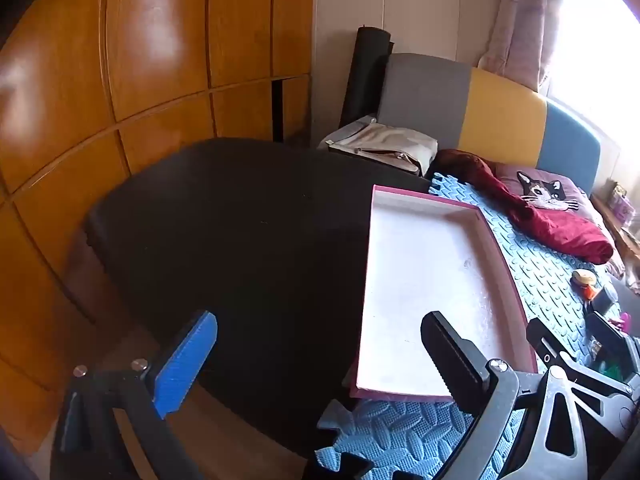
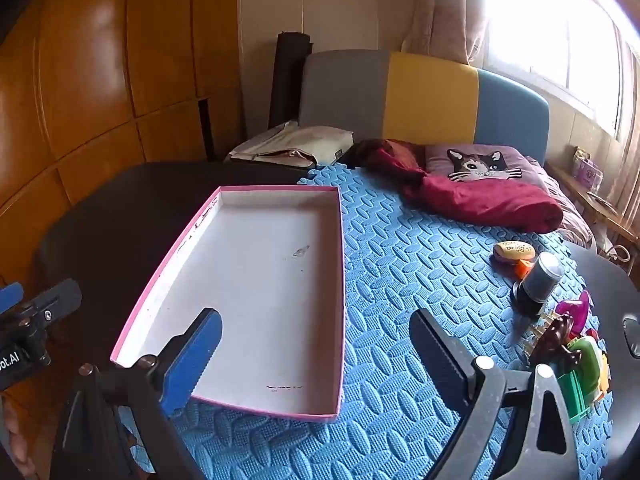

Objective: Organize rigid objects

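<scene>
From the left wrist view, the left gripper (image 1: 320, 360) hung with its jaws wide apart and nothing between them, over a dark counter (image 1: 240, 240). One shallow pink-rimmed box (image 1: 424, 280) with a white inside lay partly on a blue foam mat (image 1: 540, 272); small objects sat far right.

Through the right wrist view, the right gripper (image 2: 316, 356) also had its jaws apart, holding nothing. One box (image 2: 260, 280) lay bare. Right of it stood one silver-capped bottle (image 2: 538, 284), one yellow oval piece (image 2: 514, 252), one magenta piece (image 2: 576, 312) and green toys (image 2: 588, 368), clustered together.
</scene>
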Demonstrator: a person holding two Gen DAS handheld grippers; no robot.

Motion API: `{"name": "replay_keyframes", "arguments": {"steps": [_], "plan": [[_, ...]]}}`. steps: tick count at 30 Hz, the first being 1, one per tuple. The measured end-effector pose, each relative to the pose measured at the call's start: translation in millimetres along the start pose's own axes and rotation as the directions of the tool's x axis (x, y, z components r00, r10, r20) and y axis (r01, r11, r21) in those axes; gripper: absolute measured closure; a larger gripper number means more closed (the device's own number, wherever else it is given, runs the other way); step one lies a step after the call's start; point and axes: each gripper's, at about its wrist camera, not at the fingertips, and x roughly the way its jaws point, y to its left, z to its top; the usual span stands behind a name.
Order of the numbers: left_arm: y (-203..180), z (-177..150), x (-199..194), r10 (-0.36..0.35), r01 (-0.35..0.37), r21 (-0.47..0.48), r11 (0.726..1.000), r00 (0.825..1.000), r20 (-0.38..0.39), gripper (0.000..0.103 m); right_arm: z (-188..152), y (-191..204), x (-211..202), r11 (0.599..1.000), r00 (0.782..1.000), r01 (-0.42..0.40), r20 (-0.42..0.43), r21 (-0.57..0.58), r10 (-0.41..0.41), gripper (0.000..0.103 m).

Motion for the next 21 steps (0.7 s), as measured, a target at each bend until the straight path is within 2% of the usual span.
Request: {"name": "replay_keyframes", "arguments": {"steps": [21], "plan": [[-13, -3, 2, -0.014, 0.014, 0.047, 0.999, 1.0, 0.001, 0.0, 3, -2, -10, 0.999, 1.0, 0.015, 0.016, -0.053, -0.014, 0.007]]}}
